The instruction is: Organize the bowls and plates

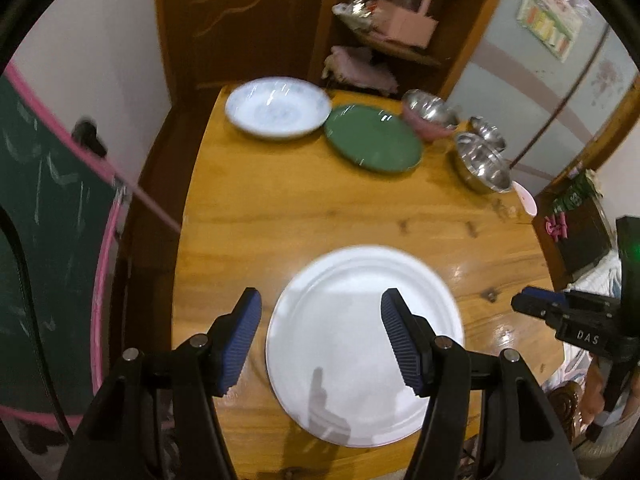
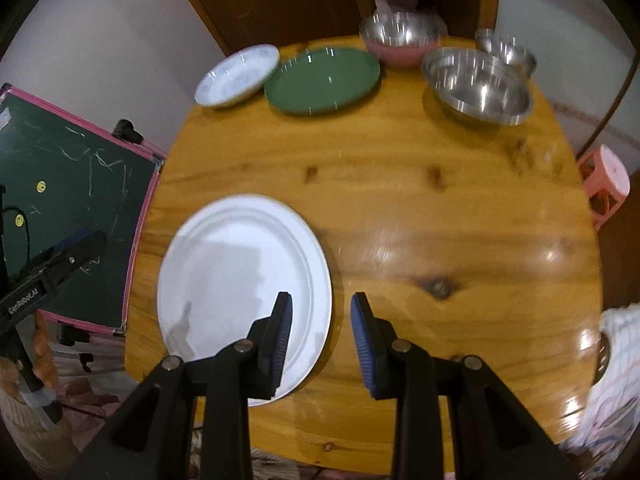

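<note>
White plate [image 1: 360, 344] flat near edge, bowls [image 2: 480, 80] far side

the round varnished wooden worktop [image 2: 400, 208] is glossy, with knots and glare. the white smooth plate [image 2: 240, 272] looks matt. the green glazed plate [image 2: 322, 80] gleams; the steel bowls [image 2: 478, 86] are mirror-bright. the tongs' blue pads [image 1: 244, 340] look ribbed.

Only two bits of lettering are legible: the right gripper [image 1: 532, 306] has "DAS" in white on its black body. The left gripper [image 2: 86, 240] has "GenRobot.AI" printed along its black arm.
</note>
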The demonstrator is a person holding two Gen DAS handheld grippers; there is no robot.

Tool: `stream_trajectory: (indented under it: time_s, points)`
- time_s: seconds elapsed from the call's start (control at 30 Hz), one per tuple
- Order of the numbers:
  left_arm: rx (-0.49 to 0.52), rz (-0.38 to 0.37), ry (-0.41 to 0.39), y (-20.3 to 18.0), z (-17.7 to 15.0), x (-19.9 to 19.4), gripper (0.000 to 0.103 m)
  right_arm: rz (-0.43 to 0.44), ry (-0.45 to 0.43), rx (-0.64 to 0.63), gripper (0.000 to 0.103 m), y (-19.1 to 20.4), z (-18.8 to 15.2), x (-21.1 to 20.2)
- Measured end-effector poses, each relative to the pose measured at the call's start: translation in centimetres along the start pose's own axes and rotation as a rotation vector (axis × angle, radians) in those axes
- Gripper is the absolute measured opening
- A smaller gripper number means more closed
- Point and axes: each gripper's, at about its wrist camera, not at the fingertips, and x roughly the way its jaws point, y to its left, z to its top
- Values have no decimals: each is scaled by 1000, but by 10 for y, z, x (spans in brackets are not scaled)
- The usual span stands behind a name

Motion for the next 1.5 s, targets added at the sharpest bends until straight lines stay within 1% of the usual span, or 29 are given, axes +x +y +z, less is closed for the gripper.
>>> stream_trajectory:
  time_s: [0.03, 0.07, 0.27, 0.4, 0.47, 0.5, 0.53, 0.57, 0.6, 0.7, 0.77, 0.83, 0.93, 1.0, 1.13, 1.2, 1.23, 1.3, 1.33, 1.4, 1.5]
  points:
    - [18, 18, -12, -6, 8, -7, 61, -7, -15, -8, 30, 2, 4, -6]
    - [30, 20, -20, -10, 14, -12, 61, -13, -32, -17, 30, 1, 9, -14]
    - [44, -19, -63, -28, 59, -40, 61, -19, -131, -41, 30, 3, 47, -62]
    - [55, -6, -117, -39, 89, -56, 62, -17, -201, -34, 30, -4, 77, -95]
    - [54, 3, -146, -44, 106, -63, 68, -27, -244, -36, 30, -7, 93, -110]
    - [49, 0, -161, -46, 117, -65, 75, -36, -264, -40, 30, -8, 101, -117]
    - [47, -2, -165, -48, 124, -65, 80, -45, -288, -43, 30, -10, 115, -124]
    - [44, -5, -171, -50, 133, -64, 80, -45, -288, -43, 30, -10, 115, -124]
    - [45, -9, -176, -53, 141, -61, 81, -44, -298, -42, 30, -12, 123, -125]
    - [39, 9, -178, -58, 162, -45, 87, -41, -318, -39, 31, -19, 147, -124]
    - [21, 17, -180, -58, 177, -26, 87, -32, -314, -30, 31, -25, 164, -113]
    - [-15, 2, -172, -54, 191, -2, 87, -19, -297, -18, 31, -33, 178, -100]
    - [-72, -8, -141, -44, 207, 42, 87, 4, -243, 4, 31, -43, 200, -67]
    - [-100, 8, -120, -38, 211, 72, 87, 22, -199, 20, 31, -49, 213, -40]
    - [-141, 47, -67, -24, 211, 131, 87, 42, -133, 39, 31, -56, 229, 6]
    - [-164, 52, -32, -17, 208, 155, 87, 63, -96, 51, 31, -59, 236, 31]
    - [-177, 51, -16, -13, 207, 166, 84, 70, -80, 57, 31, -60, 237, 41]
    - [-201, 36, 19, -7, 203, 187, 76, 71, -45, 72, 31, -63, 241, 66]
    - [-209, 28, 32, -6, 202, 194, 75, 69, -31, 78, 31, -65, 244, 75]
    - [-233, 4, 59, -2, 198, 208, 75, 75, 9, 88, 31, -68, 247, 97]
    - [-246, -13, 82, -3, 194, 219, 75, 81, 41, 100, 31, -72, 251, 118]
